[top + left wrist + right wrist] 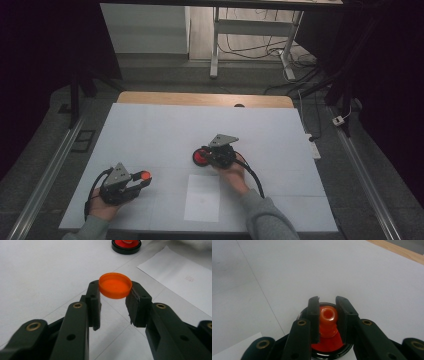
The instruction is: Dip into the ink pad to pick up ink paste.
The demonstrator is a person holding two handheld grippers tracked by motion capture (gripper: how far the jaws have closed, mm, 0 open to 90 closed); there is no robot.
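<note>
Left gripper (113, 293) is clamped on an orange cap (115, 285), lying flat with its hollow side up, low over the white table (165, 130). Right gripper (328, 315) pinches the orange stamp (327, 315), standing upright on the red ink pad (201, 157). The left gripper view catches faint print on the paper sheet (180, 275).

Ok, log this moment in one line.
left tongs: shut on orange cap | right tongs: shut on stamp handle, on red ink pad | paper: unstamped
</note>
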